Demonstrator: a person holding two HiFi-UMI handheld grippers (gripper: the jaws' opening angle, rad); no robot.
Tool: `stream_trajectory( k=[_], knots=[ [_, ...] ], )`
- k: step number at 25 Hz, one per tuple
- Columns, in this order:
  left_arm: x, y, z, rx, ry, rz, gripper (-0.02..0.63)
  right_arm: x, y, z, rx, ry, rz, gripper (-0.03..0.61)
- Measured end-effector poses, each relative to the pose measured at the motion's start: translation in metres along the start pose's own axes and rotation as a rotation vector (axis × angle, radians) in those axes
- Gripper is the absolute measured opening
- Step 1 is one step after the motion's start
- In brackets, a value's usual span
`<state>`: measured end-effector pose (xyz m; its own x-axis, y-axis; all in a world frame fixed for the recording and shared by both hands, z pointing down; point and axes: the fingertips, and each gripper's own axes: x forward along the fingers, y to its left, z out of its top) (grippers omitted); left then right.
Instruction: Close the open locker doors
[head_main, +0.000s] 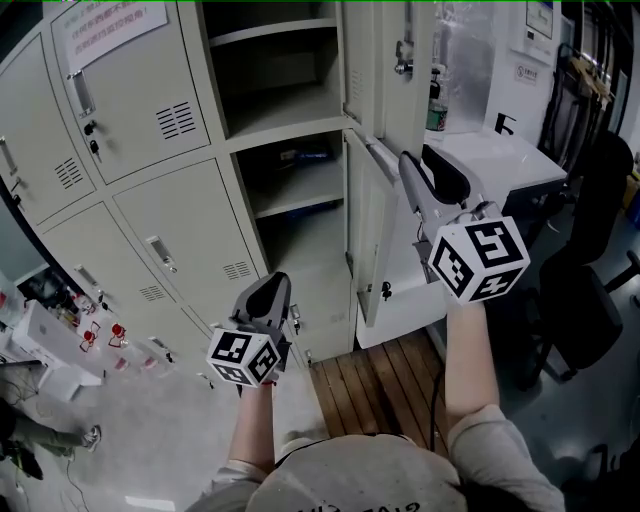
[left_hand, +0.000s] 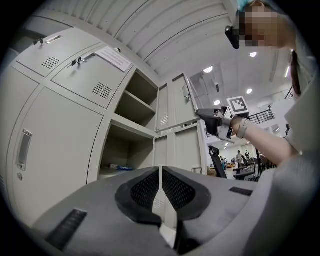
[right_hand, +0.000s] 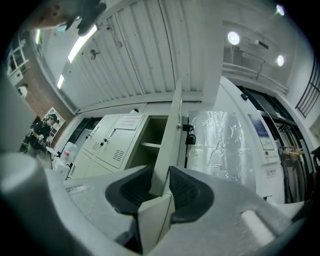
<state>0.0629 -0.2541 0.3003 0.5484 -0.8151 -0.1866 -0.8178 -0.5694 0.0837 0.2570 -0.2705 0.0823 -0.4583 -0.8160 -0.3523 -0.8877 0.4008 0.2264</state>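
Observation:
Two grey locker doors stand open at the right of the locker bank: an upper door (head_main: 385, 60) (right_hand: 170, 135) and a lower door (head_main: 368, 240) (right_hand: 155, 220). My right gripper (head_main: 406, 163) (right_hand: 160, 182) is at the lower door's top outer corner, its pads closed on the door's edge. From the left gripper view, the right gripper (left_hand: 212, 120) sits at the seam between the two doors. My left gripper (head_main: 270, 292) (left_hand: 160, 187) hangs lower, in front of the closed bottom lockers, shut and empty.
Closed lockers (head_main: 150, 110) fill the left. A padlock (head_main: 403, 62) hangs on the upper door. A white cabinet (head_main: 500, 160) and a black chair (head_main: 590, 290) stand to the right of the doors. Wooden planks (head_main: 370, 380) lie underfoot, and clutter (head_main: 60, 340) sits at lower left.

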Motion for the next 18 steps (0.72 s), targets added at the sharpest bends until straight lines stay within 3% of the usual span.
stream_trajectory(
  k=[18],
  knots=[
    [0.018,0.026,0.008,-0.024,-0.04,-0.091,0.017,0.016,0.069,0.01,-0.101,0.1,0.097,0.115]
  ],
)
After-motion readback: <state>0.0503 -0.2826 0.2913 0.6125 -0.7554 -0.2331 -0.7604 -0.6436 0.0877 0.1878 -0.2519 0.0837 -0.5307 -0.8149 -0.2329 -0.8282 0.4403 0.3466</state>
